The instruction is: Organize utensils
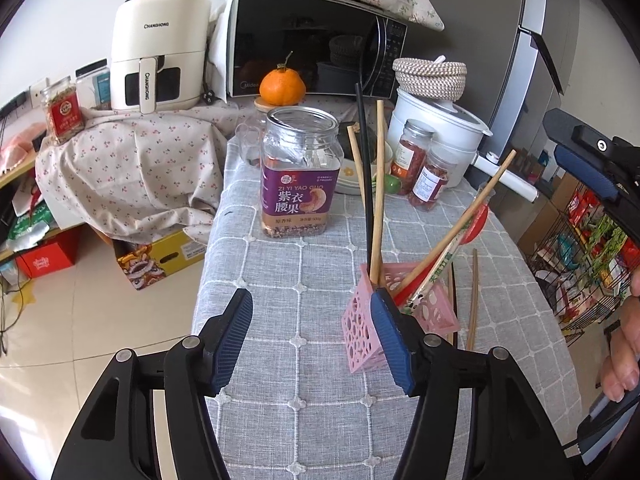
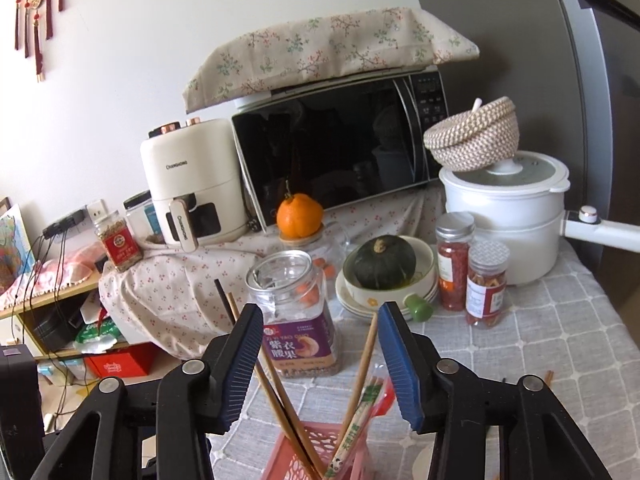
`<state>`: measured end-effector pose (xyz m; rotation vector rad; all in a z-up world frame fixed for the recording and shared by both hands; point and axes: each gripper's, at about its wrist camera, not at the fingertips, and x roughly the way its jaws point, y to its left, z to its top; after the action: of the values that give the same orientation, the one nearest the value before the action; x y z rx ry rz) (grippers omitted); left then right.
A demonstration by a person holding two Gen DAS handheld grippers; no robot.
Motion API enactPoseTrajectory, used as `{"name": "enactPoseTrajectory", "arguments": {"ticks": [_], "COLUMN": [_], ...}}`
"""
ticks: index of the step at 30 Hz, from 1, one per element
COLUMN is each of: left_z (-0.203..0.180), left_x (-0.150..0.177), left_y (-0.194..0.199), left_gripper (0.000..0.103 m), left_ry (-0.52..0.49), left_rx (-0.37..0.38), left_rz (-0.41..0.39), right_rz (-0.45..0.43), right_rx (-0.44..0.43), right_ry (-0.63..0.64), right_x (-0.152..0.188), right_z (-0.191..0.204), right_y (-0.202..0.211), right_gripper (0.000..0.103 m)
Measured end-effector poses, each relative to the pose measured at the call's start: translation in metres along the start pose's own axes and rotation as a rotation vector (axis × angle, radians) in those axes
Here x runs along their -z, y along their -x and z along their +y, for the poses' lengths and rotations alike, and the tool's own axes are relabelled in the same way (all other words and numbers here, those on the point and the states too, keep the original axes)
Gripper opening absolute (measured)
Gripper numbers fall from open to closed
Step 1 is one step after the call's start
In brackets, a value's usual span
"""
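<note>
**Two chopsticks left to gather**

On the grey checked tablecloth (image 1: pixel 304 280) stands the pink holder (image 1: pixel 362 332), and beside its far side two loose chopsticks (image 1: pixel 473 300) lie flat on the cloth. My left gripper (image 1: pixel 312 336) is spread wide and empty, one pad just in front of the holder's near corner. My right gripper (image 2: pixel 320 364) hovers above the holder (image 2: pixel 288 460), also spread, gripping nothing.

I judge the step in hand is picking up a loose stick. I should come down with the jaws across its length, pinch near the middle so it does not swing, then tip it upright and lower it in, keeping clear of the leaning sticks. The left gripper could steady the holder, which looks light enough to topple.

The holder carries wooden chopsticks (image 1: pixel 377 196), a black stick (image 1: pixel 365 168), a paper-sleeved pair (image 1: pixel 438 264) and something red I cannot identify. The cashew jar (image 1: pixel 301 172) is nearly empty; a bowl (image 2: pixel 390 280) holds a green squash (image 2: pixel 382 262).
</note>
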<state>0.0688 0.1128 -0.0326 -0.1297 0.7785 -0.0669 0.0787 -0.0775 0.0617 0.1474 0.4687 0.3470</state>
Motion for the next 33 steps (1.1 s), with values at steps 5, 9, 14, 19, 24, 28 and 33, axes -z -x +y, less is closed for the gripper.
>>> {"name": "enactPoseTrajectory", "arguments": {"ticks": [5, 9, 14, 19, 24, 28, 33], "left_z": [-0.014, -0.029, -0.052, -0.082, -0.121, -0.155, -0.196], "left_x": [0.004, 0.009, 0.015, 0.021, 0.033, 0.042, 0.045], "left_y": [0.002, 0.0, -0.001, 0.0, -0.002, -0.008, -0.025], "left_gripper": [0.072, 0.076, 0.079, 0.079, 0.079, 0.079, 0.079], "left_ry": [-0.021, -0.039, -0.083, -0.145, -0.248, -0.334, -0.385], "left_rx": [0.014, 0.027, 0.043, 0.075, 0.111, 0.126, 0.16], "left_rz": [0.014, 0.035, 0.06, 0.077, 0.112, 0.152, 0.219], "right_rz": [0.012, 0.048, 0.128, 0.254, 0.398, 0.479, 0.533], "right_rx": [0.05, 0.098, 0.159, 0.236, 0.302, 0.336, 0.386], "right_ry": [0.007, -0.007, -0.035, -0.081, -0.149, -0.172, -0.174], "right_x": [0.001, 0.005, 0.014, 0.029, 0.048, 0.061, 0.07], "right_z": [-0.022, -0.044, -0.075, -0.11, -0.148, -0.171, -0.196], "right_y": [0.02, 0.03, 0.038, 0.037, 0.033, 0.031, 0.032], "right_gripper": [0.067, 0.073, 0.081, 0.083, 0.083, 0.083, 0.083]}}
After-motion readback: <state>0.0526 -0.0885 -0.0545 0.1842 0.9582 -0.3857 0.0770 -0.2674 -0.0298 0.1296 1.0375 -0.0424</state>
